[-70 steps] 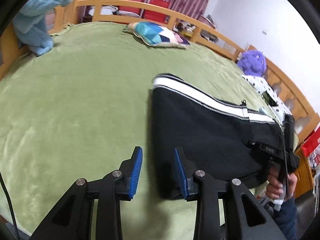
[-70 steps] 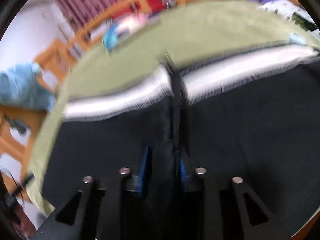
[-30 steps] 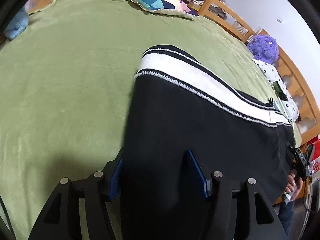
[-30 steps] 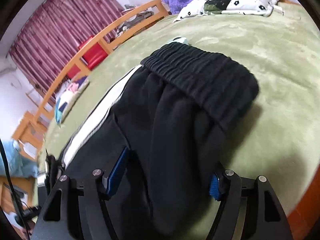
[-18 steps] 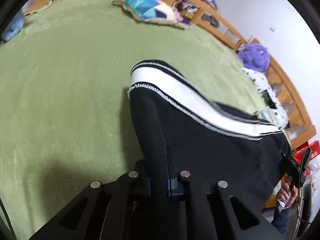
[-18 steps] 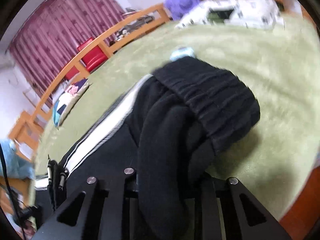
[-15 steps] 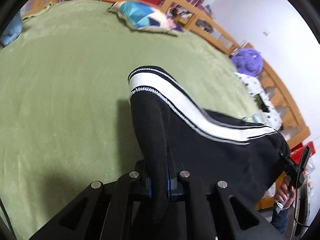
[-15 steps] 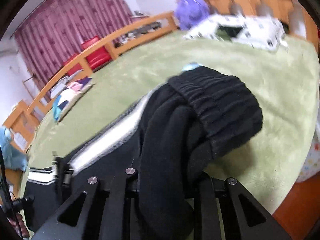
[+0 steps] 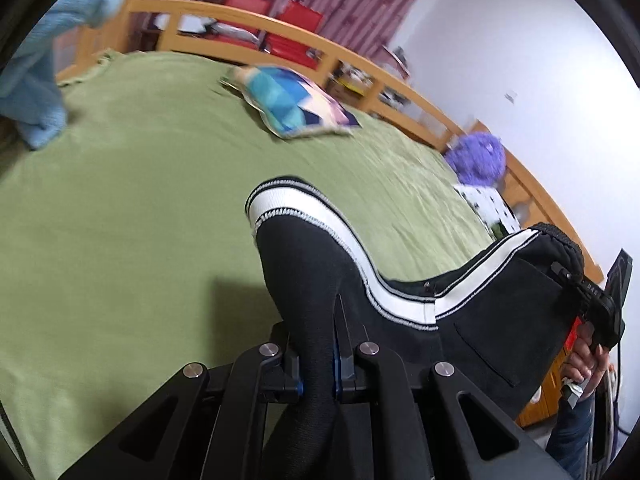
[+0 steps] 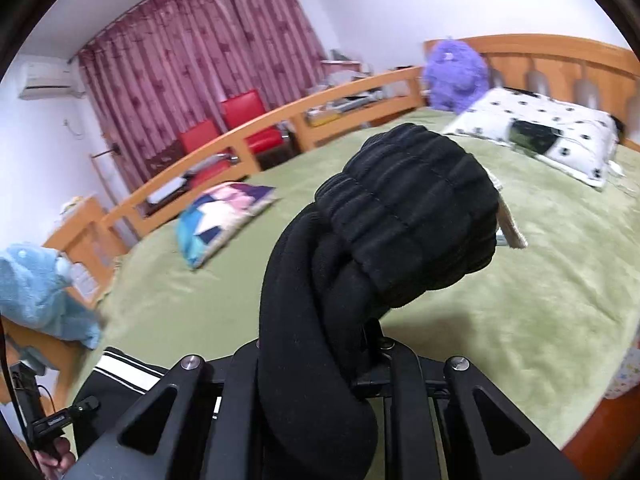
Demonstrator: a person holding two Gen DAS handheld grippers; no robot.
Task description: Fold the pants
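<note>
The black pants [image 9: 472, 320] with a white side stripe hang lifted above the green bed [image 9: 120, 208], stretched between both grippers. My left gripper [image 9: 318, 364] is shut on the leg-hem end; the striped cuff [image 9: 280, 204] stands up ahead of it. My right gripper [image 10: 320, 364] is shut on the waist end; the ribbed elastic waistband [image 10: 412, 220] bulges above its jaws. The right gripper also shows at the far right of the left wrist view [image 9: 588, 296], and the left gripper at the lower left of the right wrist view [image 10: 52, 416].
A patchwork cushion [image 9: 292, 104] lies at the far side of the bed. A spotted white pillow [image 10: 536, 132] and a purple plush toy [image 10: 456, 72] sit at the headboard. A blue plush [image 10: 36, 292] hangs on the wooden rail [image 9: 248, 24]. Red chairs [image 10: 240, 120] stand behind.
Both grippers closed on the pants about a second ago and have since raised them off the bed; the waistband and cuff now hang in the air, and the views have tilted up.
</note>
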